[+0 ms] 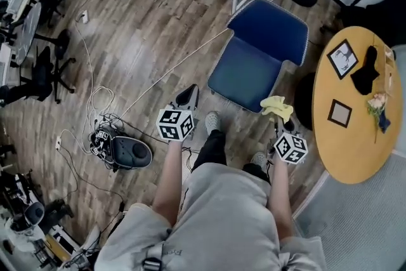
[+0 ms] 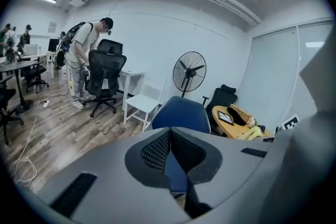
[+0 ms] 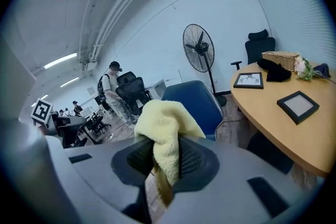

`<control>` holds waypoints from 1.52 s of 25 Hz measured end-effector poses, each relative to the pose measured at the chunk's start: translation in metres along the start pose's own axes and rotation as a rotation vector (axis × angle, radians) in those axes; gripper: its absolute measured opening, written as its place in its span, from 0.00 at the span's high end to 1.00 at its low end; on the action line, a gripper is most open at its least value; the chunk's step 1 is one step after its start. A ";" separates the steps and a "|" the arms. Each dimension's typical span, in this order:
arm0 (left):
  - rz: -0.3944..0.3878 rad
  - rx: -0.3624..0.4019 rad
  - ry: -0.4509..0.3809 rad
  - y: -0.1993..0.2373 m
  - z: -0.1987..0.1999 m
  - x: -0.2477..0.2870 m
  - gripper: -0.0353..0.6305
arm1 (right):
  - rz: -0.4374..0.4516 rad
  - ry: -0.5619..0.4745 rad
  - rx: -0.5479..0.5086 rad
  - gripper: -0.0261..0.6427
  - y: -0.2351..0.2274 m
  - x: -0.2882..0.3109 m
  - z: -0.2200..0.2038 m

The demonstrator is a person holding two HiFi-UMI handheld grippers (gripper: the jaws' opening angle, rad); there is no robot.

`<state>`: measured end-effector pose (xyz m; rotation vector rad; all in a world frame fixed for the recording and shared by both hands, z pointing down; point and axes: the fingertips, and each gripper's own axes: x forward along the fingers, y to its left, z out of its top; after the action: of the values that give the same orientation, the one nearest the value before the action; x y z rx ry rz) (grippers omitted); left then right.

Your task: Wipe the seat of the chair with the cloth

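- The right gripper has its ribbed dark pads clamped on the fluffy yellow cloth, which bunches in a soft lump above the jaws.
- The blue padded chair sits just ahead of that gripper, with the cloth at the seat's front corner.
- The left gripper has its jaws pressed together on nothing, and the chair is ahead of it.
- A round wooden table lies to the right gripper's right.

Grey tee, black trousers, grey sneakers; left gripper & right gripper grey w/ b&w marker cubes.
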<state>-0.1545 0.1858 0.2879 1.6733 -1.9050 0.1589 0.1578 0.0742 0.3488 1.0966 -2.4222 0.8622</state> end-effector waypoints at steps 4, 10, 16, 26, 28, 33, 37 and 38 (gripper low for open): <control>-0.082 0.086 0.040 0.024 0.021 0.034 0.91 | -0.028 0.000 0.005 0.85 0.007 0.025 0.007; -0.201 0.240 0.081 0.033 0.033 0.102 0.91 | -0.004 0.000 -0.039 0.85 -0.005 0.072 0.032; -0.236 0.337 0.073 0.044 0.048 0.172 0.91 | -0.020 -0.030 -0.056 0.85 -0.037 0.113 0.037; -0.305 0.478 0.150 0.021 0.028 0.307 0.91 | -0.094 -0.026 -0.107 0.85 -0.103 0.216 0.013; -0.299 0.481 0.164 0.019 0.016 0.332 0.90 | -0.119 -0.041 -0.114 0.85 -0.115 0.230 0.016; -0.275 0.510 0.171 0.025 0.002 0.374 0.90 | -0.094 -0.018 -0.136 0.85 -0.127 0.266 0.006; -0.250 0.501 0.136 0.033 0.027 0.396 0.88 | -0.045 0.053 -0.244 0.85 -0.134 0.283 0.001; -0.245 0.498 0.125 0.036 0.034 0.400 0.82 | -0.034 0.068 -0.271 0.85 -0.136 0.285 0.002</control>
<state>-0.2130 -0.1692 0.4697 2.1448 -1.6341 0.6669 0.0788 -0.1555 0.5506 0.9857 -2.3705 0.5317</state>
